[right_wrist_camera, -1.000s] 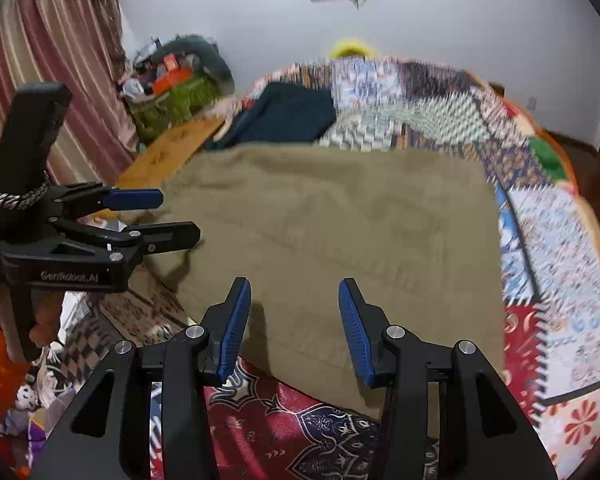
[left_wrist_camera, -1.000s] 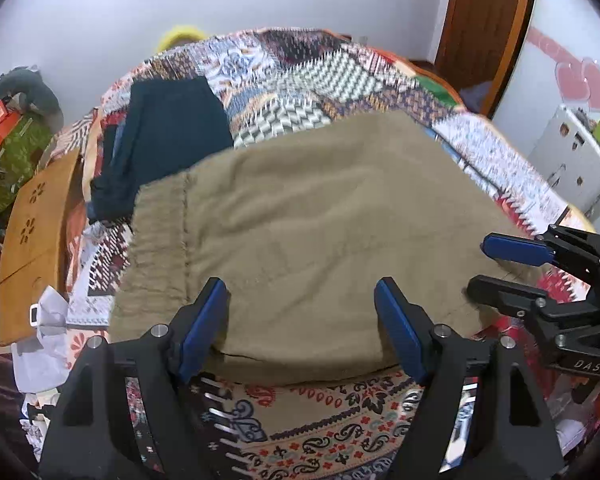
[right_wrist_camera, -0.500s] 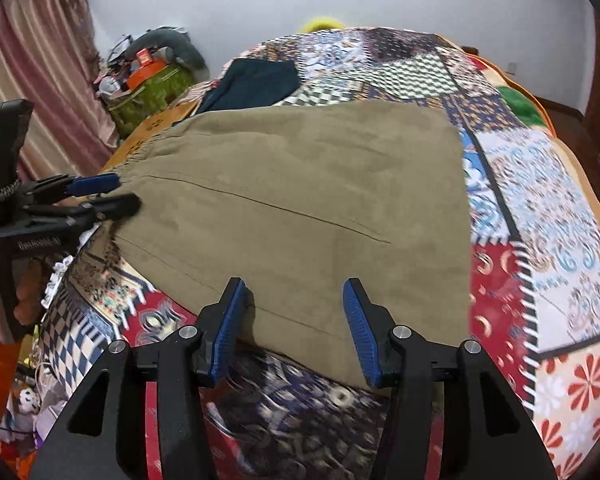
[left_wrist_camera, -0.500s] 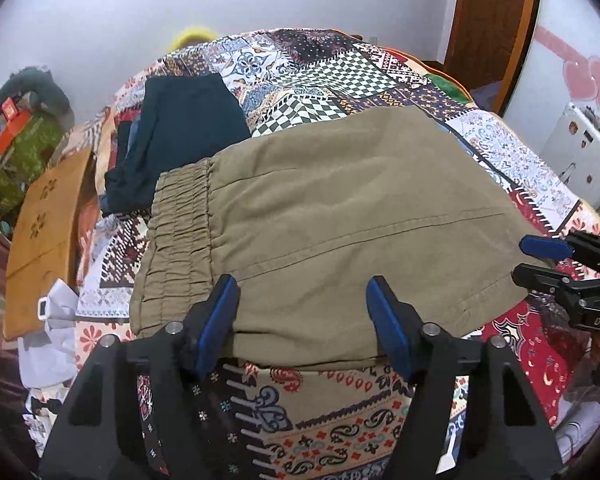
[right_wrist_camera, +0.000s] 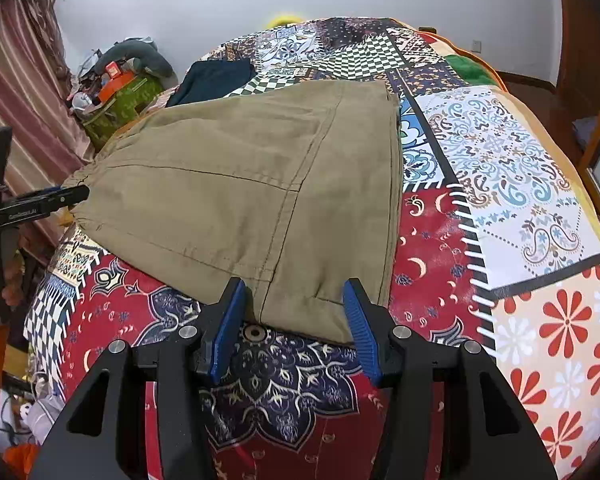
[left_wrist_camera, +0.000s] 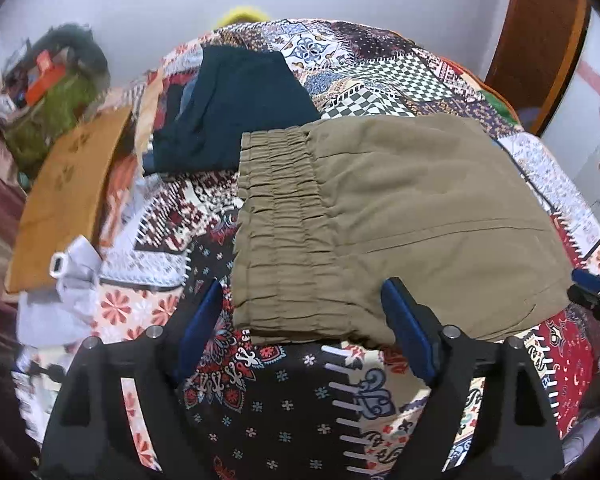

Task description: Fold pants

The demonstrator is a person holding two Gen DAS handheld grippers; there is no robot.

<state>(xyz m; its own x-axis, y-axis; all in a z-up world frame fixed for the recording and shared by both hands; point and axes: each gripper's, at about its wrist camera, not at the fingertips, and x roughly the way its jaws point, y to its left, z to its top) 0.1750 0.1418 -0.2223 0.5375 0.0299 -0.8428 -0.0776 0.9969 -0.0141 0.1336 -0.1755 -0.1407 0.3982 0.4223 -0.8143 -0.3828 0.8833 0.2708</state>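
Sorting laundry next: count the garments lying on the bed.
2: olive pants spread across the quilt near both open grippers, and a folded dark garment behind the waistband. More may be hidden beneath that.

We see the olive pants (left_wrist_camera: 400, 208) as matt woven cloth, smooth over the legs and puckered at the gathered waistband. Under them, the patchwork bedspread (right_wrist_camera: 512, 184) looks like smooth printed cloth. Beside the waistband lies a dark garment (left_wrist_camera: 236, 108) of plain matt cloth. Both grippers' fingers (right_wrist_camera: 230, 320) look like matt black plastic with ribbed blue pads.
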